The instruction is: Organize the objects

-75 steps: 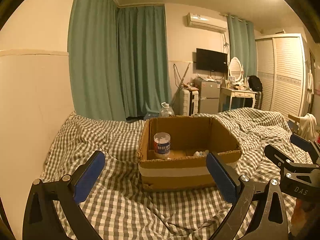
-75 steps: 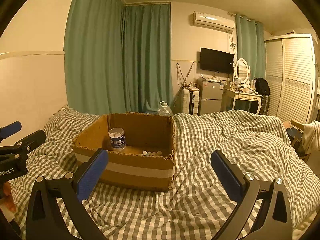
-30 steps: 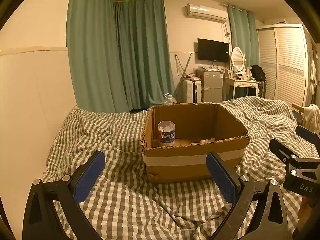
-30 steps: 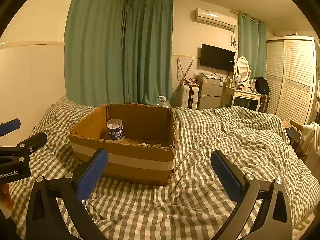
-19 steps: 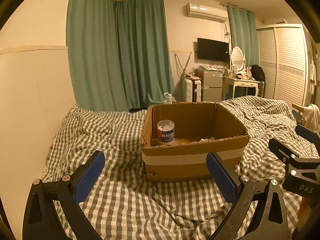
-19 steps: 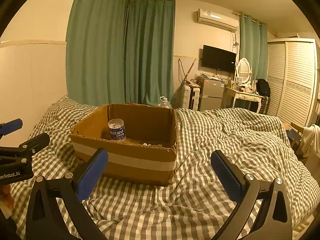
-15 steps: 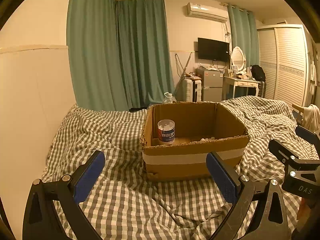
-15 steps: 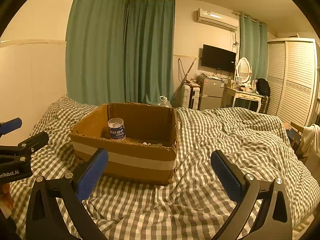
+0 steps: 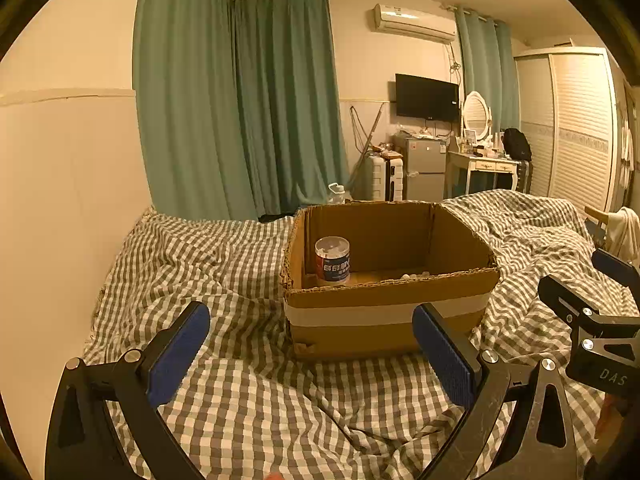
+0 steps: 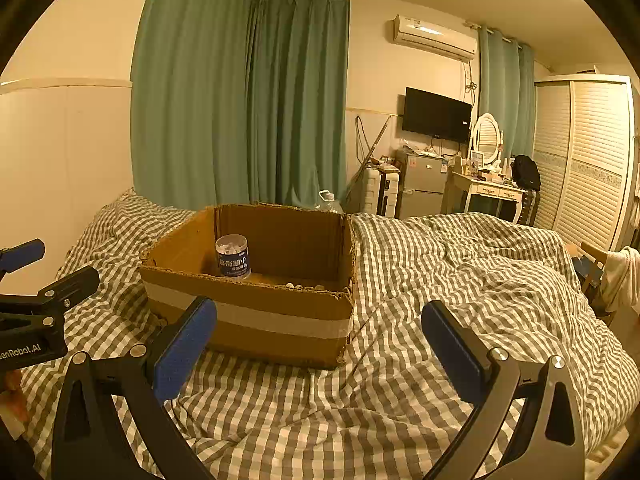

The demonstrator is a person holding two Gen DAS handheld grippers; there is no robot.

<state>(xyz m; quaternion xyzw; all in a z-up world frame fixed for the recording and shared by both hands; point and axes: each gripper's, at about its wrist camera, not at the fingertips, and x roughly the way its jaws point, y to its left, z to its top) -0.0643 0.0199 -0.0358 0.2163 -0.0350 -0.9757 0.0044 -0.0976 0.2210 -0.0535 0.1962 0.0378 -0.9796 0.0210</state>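
An open cardboard box [image 9: 384, 304] with a white tape band stands on the checked bed cover [image 9: 224, 272]; it also shows in the right wrist view [image 10: 256, 312]. Inside it stands a small round tub [image 9: 332, 261] with a blue label, also in the right wrist view [image 10: 233, 257], and some small pale bits lie on the box floor [image 9: 414, 276]. My left gripper [image 9: 310, 354] is open and empty, in front of the box. My right gripper [image 10: 318, 354] is open and empty, in front of the box's right corner.
The bed cover [image 10: 460, 280] is rumpled, with a raised mound to the right. A white wall panel [image 9: 68, 184] runs along the left. Green curtains [image 9: 240, 112], a small fridge [image 9: 424, 174], a dressing table [image 9: 480, 168] and a wardrobe [image 9: 580, 132] stand beyond the bed.
Over the last 2.5 s both views have shifted a little, so the box sits slightly higher and further right in them. Both grippers have stayed open and empty.
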